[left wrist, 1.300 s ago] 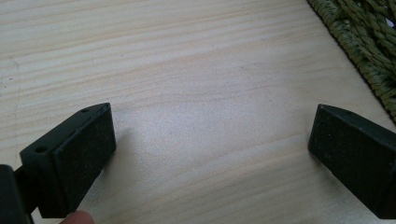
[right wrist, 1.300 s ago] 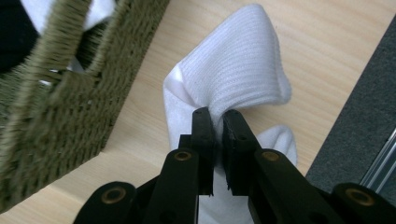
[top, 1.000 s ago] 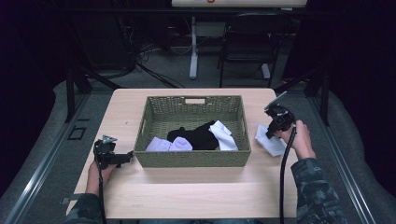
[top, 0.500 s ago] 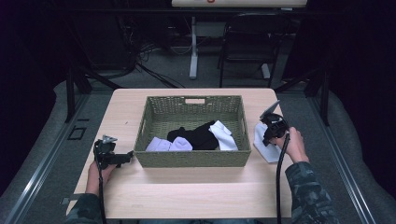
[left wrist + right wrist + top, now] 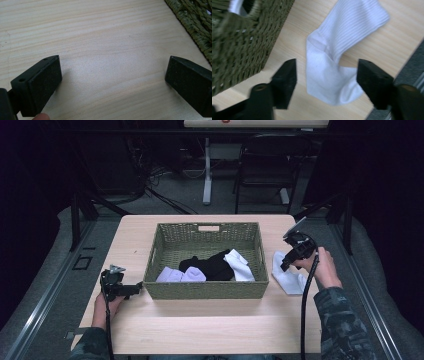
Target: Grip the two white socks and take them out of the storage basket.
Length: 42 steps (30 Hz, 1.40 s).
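The pale wooden table (image 5: 200, 330) carries a rectangular olive-green woven basket (image 5: 205, 290) that sits between the two grippers and holds black and white socks (image 5: 215, 265). The right gripper (image 5: 286, 264), jaws spread wide and holding nothing, hangs directly above a white ribbed sock (image 5: 332, 67) lying flat on the table just outside the basket's wall. The left gripper (image 5: 112, 82), also released, rests low over bare wood with the basket's corner just beyond its jaw tips.

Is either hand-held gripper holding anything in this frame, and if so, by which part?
Nothing is held. The right hand-held gripper hangs open over the white sock on the table; the left hand-held gripper is open over bare wood.
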Each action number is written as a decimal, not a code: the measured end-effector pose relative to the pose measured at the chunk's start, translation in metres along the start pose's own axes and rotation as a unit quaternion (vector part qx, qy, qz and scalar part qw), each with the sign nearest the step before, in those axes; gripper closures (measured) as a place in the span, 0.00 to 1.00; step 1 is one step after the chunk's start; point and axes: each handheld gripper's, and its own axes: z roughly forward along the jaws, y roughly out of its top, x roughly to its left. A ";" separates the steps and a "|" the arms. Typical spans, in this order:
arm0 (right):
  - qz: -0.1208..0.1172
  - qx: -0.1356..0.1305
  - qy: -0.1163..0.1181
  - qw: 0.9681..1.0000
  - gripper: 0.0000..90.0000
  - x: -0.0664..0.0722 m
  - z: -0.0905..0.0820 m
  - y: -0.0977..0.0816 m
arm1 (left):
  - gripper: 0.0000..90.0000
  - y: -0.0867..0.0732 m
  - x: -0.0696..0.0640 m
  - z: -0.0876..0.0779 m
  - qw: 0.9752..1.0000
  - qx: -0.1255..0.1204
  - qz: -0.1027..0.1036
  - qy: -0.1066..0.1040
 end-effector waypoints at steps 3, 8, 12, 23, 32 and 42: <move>-0.011 -0.001 -0.006 1.000 0.23 0.005 -0.019 0.003 | 0.00 0.000 0.000 0.000 1.000 0.000 0.000 0.000; -0.023 0.000 -0.009 1.000 0.16 0.011 -0.042 0.008 | 0.00 0.000 0.000 0.000 1.000 -0.001 -0.001 0.000; -0.026 0.000 -0.011 1.000 0.12 0.015 -0.055 0.013 | 0.00 0.000 0.000 0.000 1.000 -0.001 -0.002 0.000; -0.041 -0.011 -0.021 0.999 0.00 0.032 -0.084 0.027 | 0.00 0.000 0.000 0.000 1.000 -0.001 -0.002 0.000; -0.076 -0.017 -0.015 0.997 0.00 0.057 -0.103 0.040 | 0.00 0.000 0.000 0.000 1.000 -0.001 -0.001 0.000; -0.118 -0.025 0.002 0.993 0.00 0.105 -0.103 0.068 | 0.00 0.000 0.000 0.000 1.000 -0.001 -0.002 0.000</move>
